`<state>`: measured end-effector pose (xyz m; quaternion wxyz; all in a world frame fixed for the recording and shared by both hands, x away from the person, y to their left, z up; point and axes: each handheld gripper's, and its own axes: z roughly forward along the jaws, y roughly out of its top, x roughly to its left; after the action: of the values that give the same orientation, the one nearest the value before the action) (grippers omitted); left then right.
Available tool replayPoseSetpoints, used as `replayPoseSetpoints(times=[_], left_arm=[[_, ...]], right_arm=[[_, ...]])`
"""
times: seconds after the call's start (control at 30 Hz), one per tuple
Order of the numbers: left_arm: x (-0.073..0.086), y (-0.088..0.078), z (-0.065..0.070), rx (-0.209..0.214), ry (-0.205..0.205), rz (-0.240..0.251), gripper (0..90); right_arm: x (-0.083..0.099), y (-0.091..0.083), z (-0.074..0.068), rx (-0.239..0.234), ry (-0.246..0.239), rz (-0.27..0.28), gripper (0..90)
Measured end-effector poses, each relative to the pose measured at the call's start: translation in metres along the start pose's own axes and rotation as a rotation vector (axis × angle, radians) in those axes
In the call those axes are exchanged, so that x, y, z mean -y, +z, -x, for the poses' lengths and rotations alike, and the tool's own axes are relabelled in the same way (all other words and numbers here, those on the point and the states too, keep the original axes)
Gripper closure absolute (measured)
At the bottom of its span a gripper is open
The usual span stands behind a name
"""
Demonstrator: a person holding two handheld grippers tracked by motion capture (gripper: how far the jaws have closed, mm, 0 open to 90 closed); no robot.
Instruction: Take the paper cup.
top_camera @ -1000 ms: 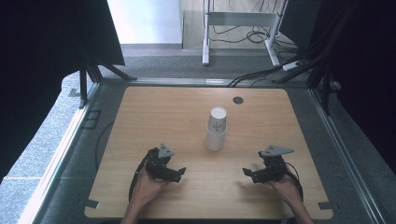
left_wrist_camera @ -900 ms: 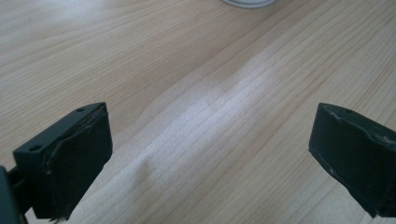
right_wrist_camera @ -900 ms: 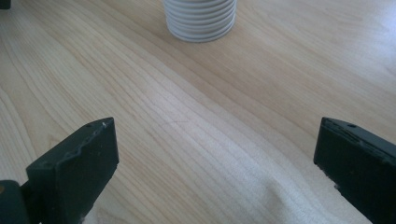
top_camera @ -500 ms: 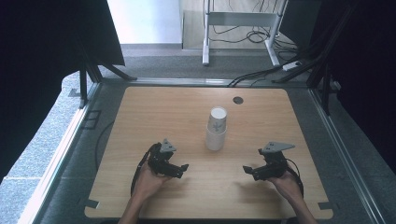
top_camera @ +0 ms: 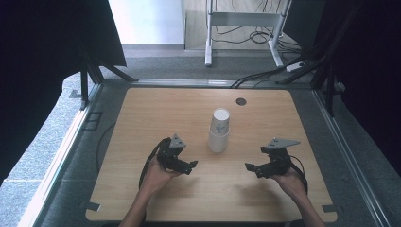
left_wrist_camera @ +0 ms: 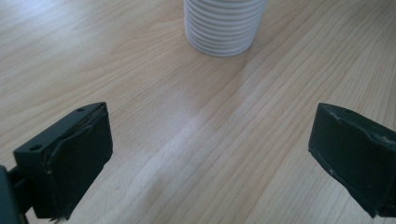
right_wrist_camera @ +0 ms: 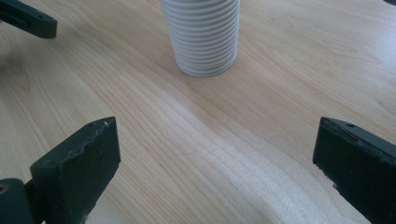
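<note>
A tall stack of white paper cups (top_camera: 219, 131) stands upright near the middle of the wooden table (top_camera: 156, 113). Its ribbed base appears in the left gripper view (left_wrist_camera: 223, 25) and in the right gripper view (right_wrist_camera: 204, 35). My left gripper (top_camera: 191, 165) hovers low over the table to the left of the stack, jaws wide apart and empty (left_wrist_camera: 210, 154). My right gripper (top_camera: 249, 168) is to the right of the stack, also open and empty (right_wrist_camera: 215, 163). Both point toward the stack from a short distance.
A small dark round hole cover (top_camera: 241, 101) sits near the table's far edge. Black cables (top_camera: 265, 73) run across the floor beyond the table. A white desk frame (top_camera: 246, 23) stands farther back. Dark curtains hang on both sides.
Both grippers have shifted slightly forward and inward toward the cup stack. The stack has not moved.
</note>
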<state>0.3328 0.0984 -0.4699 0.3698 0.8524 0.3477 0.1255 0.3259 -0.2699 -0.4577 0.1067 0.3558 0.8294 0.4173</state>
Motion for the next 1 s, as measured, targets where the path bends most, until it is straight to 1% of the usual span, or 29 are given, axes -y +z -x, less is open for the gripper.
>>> replayPoseSetpoints(times=[0.07, 0.23, 0.27, 0.3, 0.33, 0.4, 0.57, 0.7, 1.0], left_arm=[[-0.003, 0.002, -0.001, 0.01, -0.001, 0.0, 0.0], [-0.009, 0.006, -0.004, 0.013, -0.011, 0.003, 0.0], [-0.01, 0.007, -0.005, 0.021, -0.02, 0.01, 0.0], [-0.013, 0.009, -0.007, 0.026, -0.021, 0.011, 0.0], [-0.013, 0.009, -0.007, 0.026, -0.021, 0.011, 0.0], [-0.016, 0.011, -0.007, 0.021, -0.008, 0.005, 0.0], [-0.022, 0.015, -0.009, 0.036, -0.014, 0.027, 0.4], [-0.029, 0.02, -0.009, 0.038, 0.009, 0.037, 0.7], [-0.042, 0.031, -0.007, 0.041, 0.036, 0.035, 1.9]], right_arm=[[-0.003, -0.001, 0.0, -0.003, 0.003, 0.003, 0.7], [-0.009, 0.0, 0.0, -0.003, -0.004, 0.007, 0.9], [-0.011, 0.0, 0.0, -0.003, -0.005, 0.009, 1.1], [-0.015, 0.0, -0.001, -0.004, -0.014, 0.01, 1.1], [-0.015, 0.0, -0.001, -0.004, -0.014, 0.01, 1.1], [-0.018, 0.001, -0.001, -0.006, -0.018, 0.01, 1.2], [-0.026, 0.004, -0.002, -0.015, -0.03, 0.005, 1.3], [-0.031, 0.007, -0.002, -0.016, -0.039, 0.004, 1.3], [-0.043, 0.009, -0.002, -0.018, -0.057, 0.01, 1.3]])
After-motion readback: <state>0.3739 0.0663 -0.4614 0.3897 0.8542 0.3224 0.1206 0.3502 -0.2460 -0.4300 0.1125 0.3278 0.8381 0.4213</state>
